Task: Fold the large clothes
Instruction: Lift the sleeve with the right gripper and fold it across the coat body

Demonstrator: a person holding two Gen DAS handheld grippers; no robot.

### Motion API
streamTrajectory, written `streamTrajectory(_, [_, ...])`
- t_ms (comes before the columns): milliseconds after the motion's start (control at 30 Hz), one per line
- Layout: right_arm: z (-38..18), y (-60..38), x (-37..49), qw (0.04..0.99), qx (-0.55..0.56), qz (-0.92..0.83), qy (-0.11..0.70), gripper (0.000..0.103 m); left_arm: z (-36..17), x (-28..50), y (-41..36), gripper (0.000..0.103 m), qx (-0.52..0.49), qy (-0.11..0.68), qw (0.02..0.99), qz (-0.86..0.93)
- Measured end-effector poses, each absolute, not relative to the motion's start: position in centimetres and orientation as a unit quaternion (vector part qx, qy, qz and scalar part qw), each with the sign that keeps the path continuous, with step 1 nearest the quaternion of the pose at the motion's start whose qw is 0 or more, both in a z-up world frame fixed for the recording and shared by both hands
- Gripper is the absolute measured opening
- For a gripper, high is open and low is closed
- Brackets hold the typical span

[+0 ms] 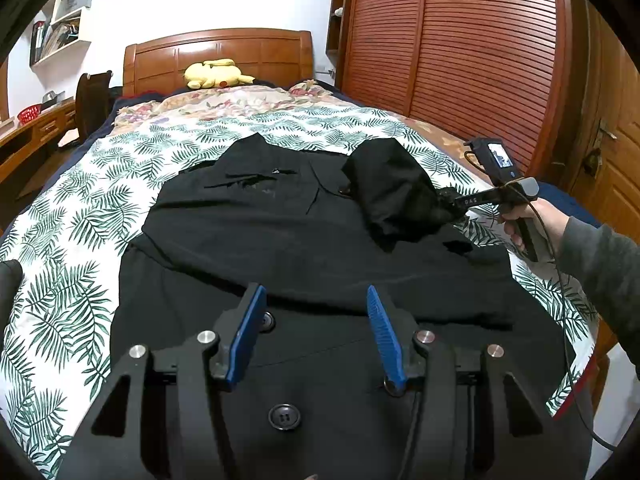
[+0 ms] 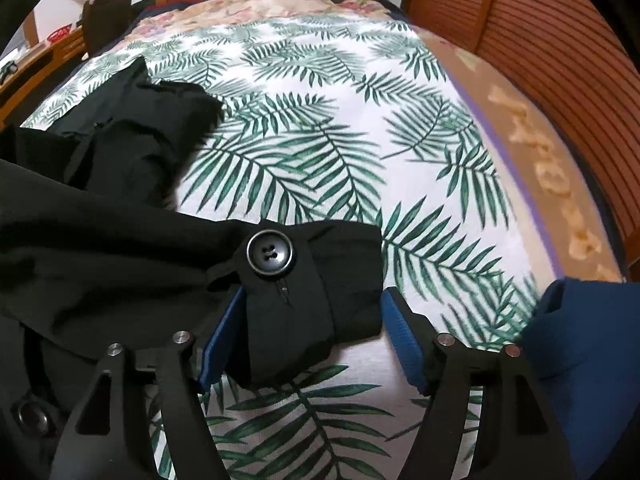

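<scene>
Folding is under way but far from finished: the large black buttoned coat [image 1: 320,248] lies spread along the bed's white quilt printed with green palm leaves [image 1: 80,216], its body roughly flat, with creases near the collar end and a lump of cloth on its right side. That lump is the black sleeve [image 1: 394,192], being brought over the coat body by the right gripper [image 1: 454,204] — in the right wrist view its blue-padded fingers [image 2: 218,340] stand apart with the buttoned black cuff [image 2: 312,280] between them, and I cannot tell whether the pads actually press the cloth or merely bracket it. The left gripper [image 1: 316,324] hovers over the coat's near end, above its round dark buttons [image 1: 284,416], jaws spread wide and holding nothing. The person's right hand [image 1: 520,220], in a grey sleeve, reaches in from the bed's right edge, the tool pointed inward across the garment. By my reckoning the sleeve is not yet laid flat, and folding the body itself remains to be done. A yellow plush toy [image 1: 216,74] sits by the wooden headboard [image 1: 218,50], well clear.
</scene>
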State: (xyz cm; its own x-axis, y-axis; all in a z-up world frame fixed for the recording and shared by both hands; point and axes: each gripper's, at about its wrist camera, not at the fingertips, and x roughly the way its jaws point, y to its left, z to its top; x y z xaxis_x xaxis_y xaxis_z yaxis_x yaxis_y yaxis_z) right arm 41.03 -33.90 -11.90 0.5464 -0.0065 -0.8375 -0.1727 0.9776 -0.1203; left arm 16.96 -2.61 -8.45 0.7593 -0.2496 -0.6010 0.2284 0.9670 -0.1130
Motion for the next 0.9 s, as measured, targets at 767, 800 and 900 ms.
streamTrajectory(767, [-5.1, -27.6, 35.6, 0.896, -0.144, 0.130, 0.399, 0.015, -7.6, 15.8, -1.1, 0.052, -0.022, 0.306, 0.943, -0.127])
streamTrajectory(800, [-4.1, -26.7, 35.1, 0.898, -0.149, 0.137, 0.390, 0.015, -7.5, 15.6, -0.9, 0.052, -0.024, 0.304, 0.944, -0.126])
streamTrajectory(900, [-1.5, -23.9, 33.2, 0.902, -0.161, 0.162, 0.366, 0.015, -7.1, 15.2, -0.1, 0.052, -0.027, 0.300, 0.946, -0.122])
